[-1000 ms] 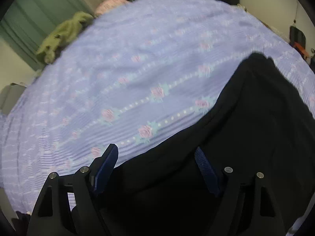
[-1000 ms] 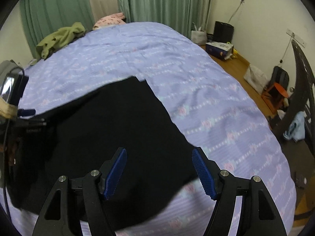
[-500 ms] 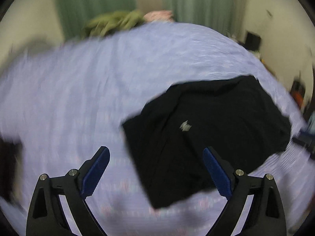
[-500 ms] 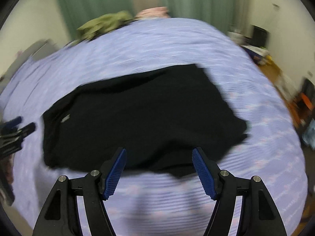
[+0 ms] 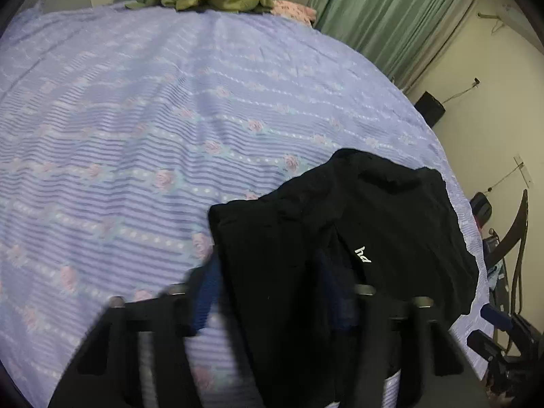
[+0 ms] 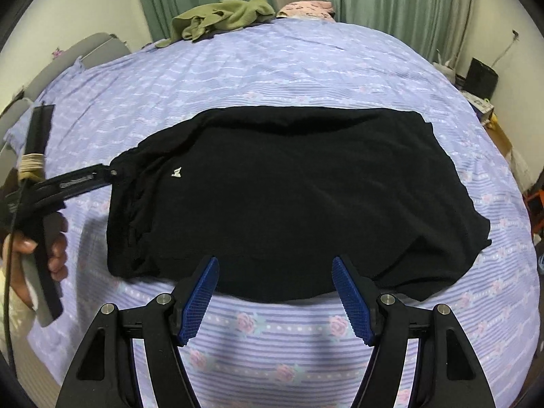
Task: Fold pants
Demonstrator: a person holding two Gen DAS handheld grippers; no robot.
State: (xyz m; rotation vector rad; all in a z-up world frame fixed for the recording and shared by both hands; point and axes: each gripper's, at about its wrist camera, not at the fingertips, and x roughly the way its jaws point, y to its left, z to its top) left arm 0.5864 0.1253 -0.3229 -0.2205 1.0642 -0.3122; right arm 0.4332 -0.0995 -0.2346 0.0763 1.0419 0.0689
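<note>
Item: black knit pants with a small white logo (image 6: 272,197), lying across the middle of the frame on the lilac rose-striped bedspread (image 6: 289,68), already doubled into a broad slab so a cross-fold can follow.

Left gripper (image 6: 110,172): at the left edge of the right wrist view, your tool reaches in sideways to the waist end. In its own view the blue pads (image 5: 205,301) are blurred and straddle the raised black cloth; whether they pinch it I cannot tell.

Right gripper (image 6: 275,301): bottom centre, jaws spread wide and empty, parked just short of the near hem, likely ready to take that edge.

Background: crumpled olive garment (image 6: 221,17), upper centre, well apart from the work.
</note>
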